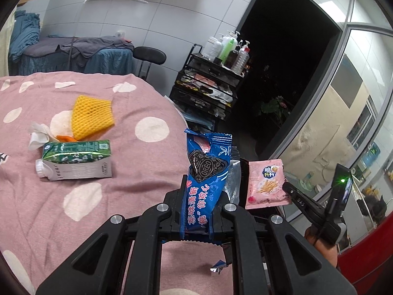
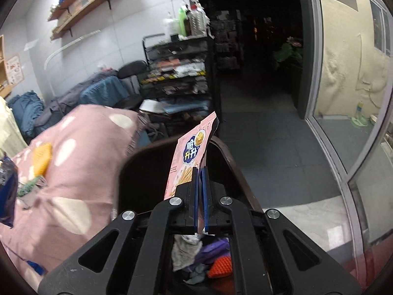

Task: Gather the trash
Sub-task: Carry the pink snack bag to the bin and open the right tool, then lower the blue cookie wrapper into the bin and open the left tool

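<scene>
Pink polka-dot cloth (image 1: 127, 162) over table. Far left: crumpled white tissue (image 1: 38, 135), green-and-white drink carton (image 1: 76, 159) on its side, yellow foam fruit net (image 1: 92, 116) just behind it. Centre: left gripper (image 1: 197, 204) clamped on blue Oreo wrapper (image 1: 205, 169), held upright above cloth edge. Right: right gripper (image 2: 201, 196) pinching pink snack packet (image 2: 194, 147) over dark trash bin (image 2: 137, 169); grey wad, purple scrap, orange foam net (image 2: 221, 266) inside bin.
</scene>
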`<state>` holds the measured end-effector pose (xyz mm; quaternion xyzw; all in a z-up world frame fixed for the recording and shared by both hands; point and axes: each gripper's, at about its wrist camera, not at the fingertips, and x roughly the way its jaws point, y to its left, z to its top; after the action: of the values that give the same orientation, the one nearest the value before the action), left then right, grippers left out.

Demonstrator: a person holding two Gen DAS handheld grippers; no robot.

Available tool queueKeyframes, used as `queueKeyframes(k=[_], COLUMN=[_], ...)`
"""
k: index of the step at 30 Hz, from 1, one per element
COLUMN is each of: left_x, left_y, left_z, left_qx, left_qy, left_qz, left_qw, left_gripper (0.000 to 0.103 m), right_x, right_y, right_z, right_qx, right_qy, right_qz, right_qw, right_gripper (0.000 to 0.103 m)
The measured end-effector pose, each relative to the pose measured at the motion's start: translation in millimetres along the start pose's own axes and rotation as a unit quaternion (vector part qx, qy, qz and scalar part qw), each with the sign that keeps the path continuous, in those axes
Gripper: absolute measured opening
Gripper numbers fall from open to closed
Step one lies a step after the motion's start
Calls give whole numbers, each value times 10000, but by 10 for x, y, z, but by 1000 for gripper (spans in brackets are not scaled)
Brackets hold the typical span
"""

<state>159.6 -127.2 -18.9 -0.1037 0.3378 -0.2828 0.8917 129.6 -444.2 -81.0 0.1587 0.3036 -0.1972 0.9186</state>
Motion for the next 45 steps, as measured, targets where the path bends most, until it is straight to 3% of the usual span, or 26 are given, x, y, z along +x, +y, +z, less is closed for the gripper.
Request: queueKeyframes(k=[13,14,16,17,18,28,36,45], left_x=[185,191,198,201,206,234,366,694], left_y=[-139,-147,-156,-159,-163,-239,-464,-746], left_z=[-72,-75,-83,-86,-84,-79,-57,-49], left_qx=[163,165,178,185,190,302,607,879], left_qy=[249,258,272,277,282,290,391,725], left_qz=[-91,-96,-95,-94,-94,-115,-253,-431], left_qw=[9995,9995,9994,9994,9994,9991,9971,9926], left_gripper=[13,13,13,13,13,13,13,13], right_x=[291,302,308,277,270,186,-124,-457], right_y=[-97,-98,-72,-87,-70,6,6,-107], right_z=[-251,-263,-267,-278,-285,-200,-49,47], right_qx=[70,79,145,242,282,324,490,838], right_qy=[494,538,555,487,440,309,-322,-990], right_qz=[-2,9,69,108,108,115,-3,-140], right_qw=[9988,9985,9983,9985,9986,9989,9983,9915], right_gripper=[7,13,38,58,66,69,89,96])
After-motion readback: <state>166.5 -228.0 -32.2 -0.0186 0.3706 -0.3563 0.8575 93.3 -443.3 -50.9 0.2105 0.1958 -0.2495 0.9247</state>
